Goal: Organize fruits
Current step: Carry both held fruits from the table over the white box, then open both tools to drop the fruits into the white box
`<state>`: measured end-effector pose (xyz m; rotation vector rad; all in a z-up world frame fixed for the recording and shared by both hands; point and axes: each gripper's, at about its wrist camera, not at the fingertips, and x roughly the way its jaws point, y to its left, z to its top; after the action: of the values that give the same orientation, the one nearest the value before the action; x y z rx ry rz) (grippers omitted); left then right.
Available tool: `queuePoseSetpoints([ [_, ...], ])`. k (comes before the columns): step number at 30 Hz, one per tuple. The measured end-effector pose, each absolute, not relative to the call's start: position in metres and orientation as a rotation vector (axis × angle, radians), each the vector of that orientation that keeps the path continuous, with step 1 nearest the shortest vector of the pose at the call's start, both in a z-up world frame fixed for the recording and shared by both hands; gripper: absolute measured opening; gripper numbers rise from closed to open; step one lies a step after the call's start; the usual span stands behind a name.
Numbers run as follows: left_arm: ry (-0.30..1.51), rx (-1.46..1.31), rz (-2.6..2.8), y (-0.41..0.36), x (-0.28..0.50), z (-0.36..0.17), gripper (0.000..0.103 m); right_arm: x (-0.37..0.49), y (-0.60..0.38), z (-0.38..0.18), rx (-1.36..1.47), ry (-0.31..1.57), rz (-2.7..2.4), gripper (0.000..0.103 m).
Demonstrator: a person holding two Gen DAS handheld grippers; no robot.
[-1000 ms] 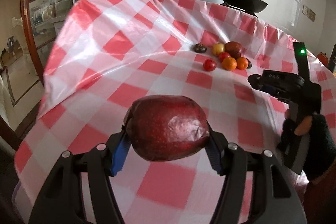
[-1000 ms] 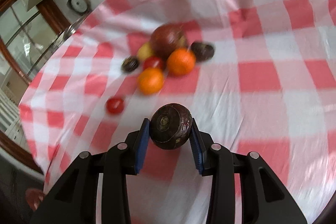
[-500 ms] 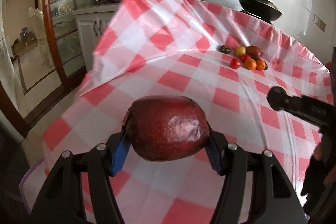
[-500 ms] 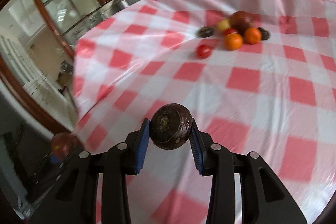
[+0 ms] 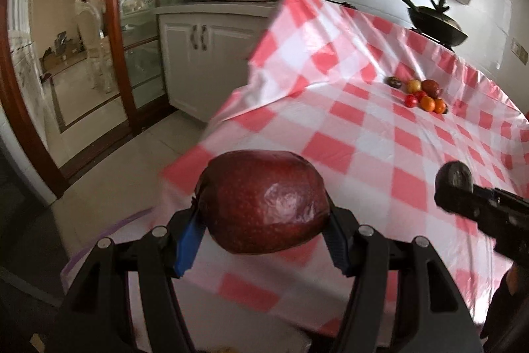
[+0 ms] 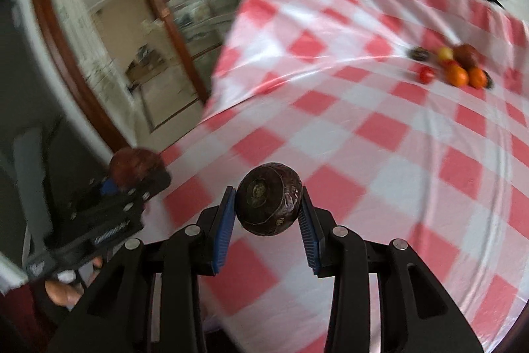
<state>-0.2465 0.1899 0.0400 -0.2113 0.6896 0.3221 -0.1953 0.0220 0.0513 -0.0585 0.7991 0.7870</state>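
While both grippers hang over the near edge of the checked desk (image 5: 380, 134), a large red apple (image 5: 263, 200) is clamped sideways in the left gripper (image 5: 263, 240), its long axis running across from pad to pad, jaws about half spread. A small, round dark passion fruit (image 6: 268, 199) is pinched tight by the right gripper (image 6: 267, 220), its scarred end turned toward the camera. Far across the cloth, a fruit cluster (image 5: 423, 96) is seen.
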Motion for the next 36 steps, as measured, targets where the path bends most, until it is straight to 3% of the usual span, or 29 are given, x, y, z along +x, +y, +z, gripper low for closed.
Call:
queuePoseSetpoints([
  [11,0.680,-0.291,0.477,0.259,-0.321,0.018,0.064,-0.271,0.099,0.032,-0.269,0.784,1.031,0.038],
  [21,0.823,-0.397,0.610,0.307,-0.366,-0.052,0.064,-0.312,0.157,-0.048,-0.511,0.961,1.117,0.038],
  [31,1.033,-0.354,0.639,0.312,-0.353,-0.108,0.064,-0.311,0.182,-0.129,-0.705,1.159,1.018,0.038],
  [36,1.100,-0.322,0.657,0.307,-0.342,-0.123,0.064,-0.319,0.191,-0.144,-0.803,1.142,1.014,0.038],
])
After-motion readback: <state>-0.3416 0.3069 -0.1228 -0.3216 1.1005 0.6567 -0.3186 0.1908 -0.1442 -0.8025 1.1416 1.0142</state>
